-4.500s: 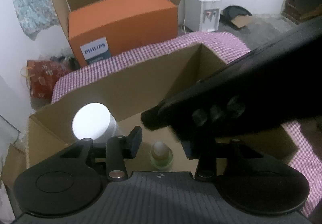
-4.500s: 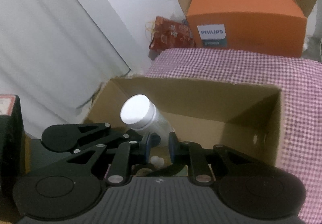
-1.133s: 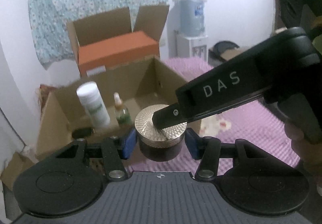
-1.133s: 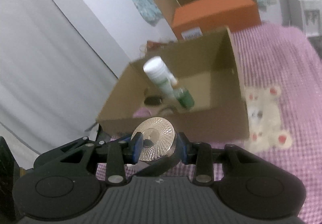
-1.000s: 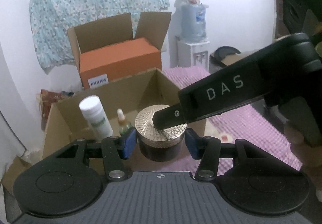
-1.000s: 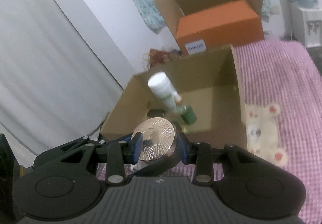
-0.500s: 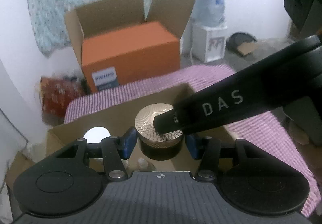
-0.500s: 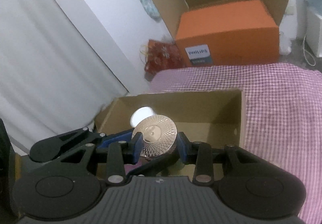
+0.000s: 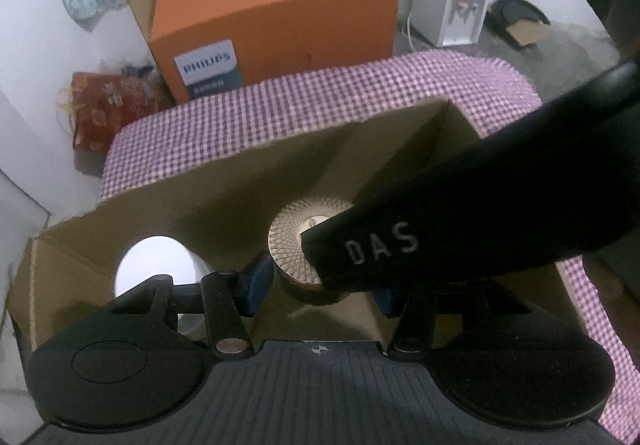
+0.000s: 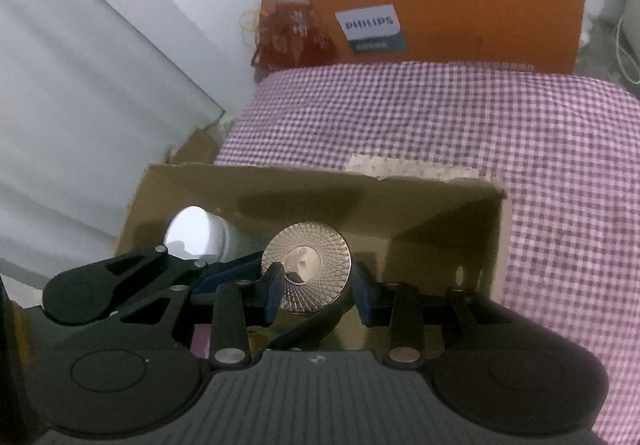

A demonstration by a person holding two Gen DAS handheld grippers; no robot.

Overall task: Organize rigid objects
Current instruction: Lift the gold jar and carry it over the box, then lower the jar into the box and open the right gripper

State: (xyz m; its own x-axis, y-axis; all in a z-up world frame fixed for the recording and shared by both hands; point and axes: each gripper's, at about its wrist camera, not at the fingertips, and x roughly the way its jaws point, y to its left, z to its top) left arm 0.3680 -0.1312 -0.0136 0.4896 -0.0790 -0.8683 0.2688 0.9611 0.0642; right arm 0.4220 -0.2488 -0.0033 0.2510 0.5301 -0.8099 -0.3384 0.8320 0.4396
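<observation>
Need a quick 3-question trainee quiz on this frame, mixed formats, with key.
1. True or false: the gold-lidded jar is gripped by both the left gripper and the right gripper.
2. Multiple choice: the jar is above which thing? A) the orange Philips box B) the open cardboard box C) the checked cloth
3. Fill in: inside the cardboard box, near its left wall, stands a ____-capped bottle.

Key: 1 true; 2 B; 3 white
</observation>
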